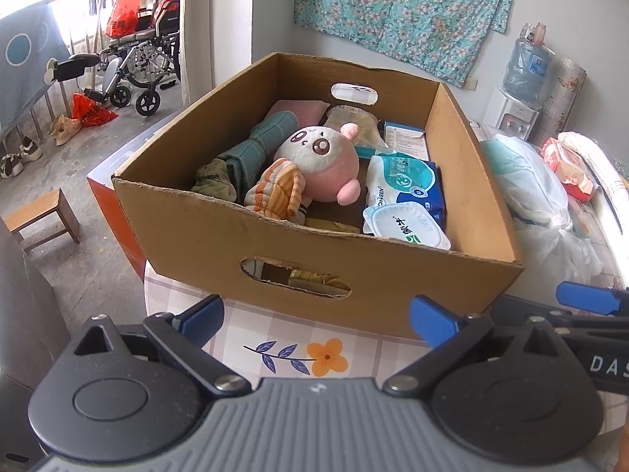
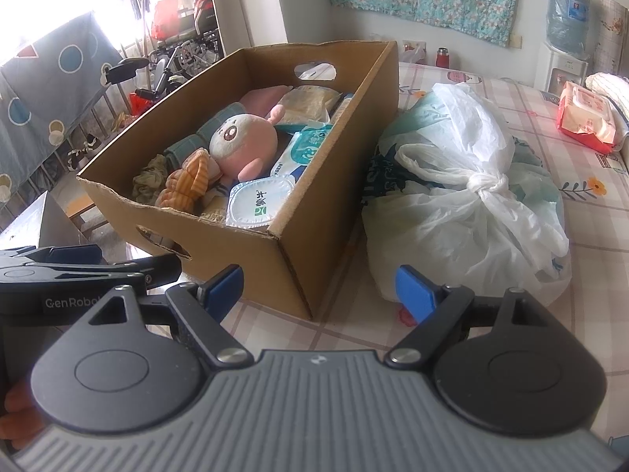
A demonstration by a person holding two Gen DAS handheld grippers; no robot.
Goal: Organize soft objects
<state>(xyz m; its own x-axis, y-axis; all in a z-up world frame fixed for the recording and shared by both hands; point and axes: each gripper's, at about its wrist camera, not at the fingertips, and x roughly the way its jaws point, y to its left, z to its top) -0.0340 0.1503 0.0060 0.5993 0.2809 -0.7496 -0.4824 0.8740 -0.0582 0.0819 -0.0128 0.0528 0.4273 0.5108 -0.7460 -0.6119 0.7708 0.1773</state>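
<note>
Both the left gripper (image 1: 316,316) and right gripper (image 2: 318,289) stood apart, empty, before the cardboard box (image 1: 314,259); a knotted plastic bag (image 2: 471,196) crowded its right wall, at the worktop (image 1: 354,354) edge.

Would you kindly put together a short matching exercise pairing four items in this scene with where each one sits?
Things:
1. plush toy
2. knotted plastic bag
3. flower print
4. red packet

Places:
A. on the tablecloth between the left claw fingers, in front of the box
B. far right of the table, beyond the bag
C. inside the cardboard box, among the cloths
D. on the table, just right of the box

Pairs: 1-C, 2-D, 3-A, 4-B
</note>
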